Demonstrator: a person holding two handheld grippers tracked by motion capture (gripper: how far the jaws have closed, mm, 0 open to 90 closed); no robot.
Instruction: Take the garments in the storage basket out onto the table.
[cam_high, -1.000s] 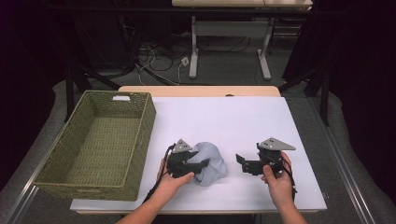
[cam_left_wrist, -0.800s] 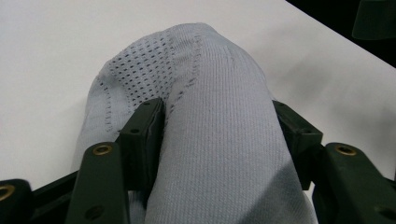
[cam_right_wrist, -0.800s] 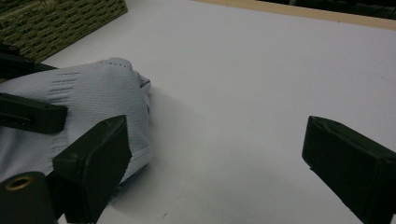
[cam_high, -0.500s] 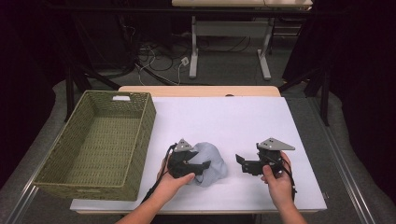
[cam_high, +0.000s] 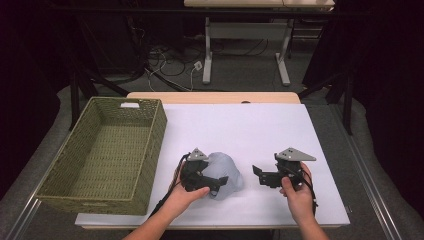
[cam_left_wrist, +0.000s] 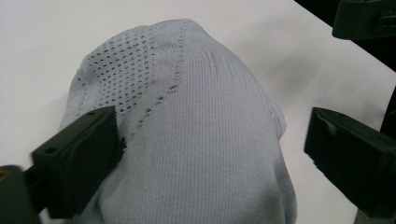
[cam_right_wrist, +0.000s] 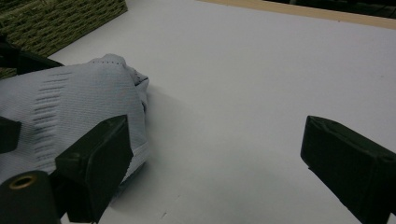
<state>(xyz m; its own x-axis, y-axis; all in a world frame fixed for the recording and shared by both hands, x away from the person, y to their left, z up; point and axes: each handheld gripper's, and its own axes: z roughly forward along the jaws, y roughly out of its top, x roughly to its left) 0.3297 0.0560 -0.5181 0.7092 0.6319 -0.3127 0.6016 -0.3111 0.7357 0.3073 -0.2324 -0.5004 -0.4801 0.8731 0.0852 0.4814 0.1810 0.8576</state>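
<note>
my left tool (cam_high: 216, 181) hides part of the grey cloth (cam_high: 226, 172); its jaws have just been opening around it, my right tool (cam_high: 260, 174) open as before

A rectangular olive-green woven wicker basket (cam_high: 107, 155) sits at the left edge of the white rectangular table top (cam_high: 240, 130), its long side running front to back, with a small white tag (cam_high: 129, 105) on its far rim. A pale wooden strip (cam_high: 215, 97) borders the table top's far edge. Beyond that edge, a white metal-legged desk frame (cam_high: 245, 47) stands on the grey floor, with tangled cables (cam_high: 167, 65) to its left.
</note>
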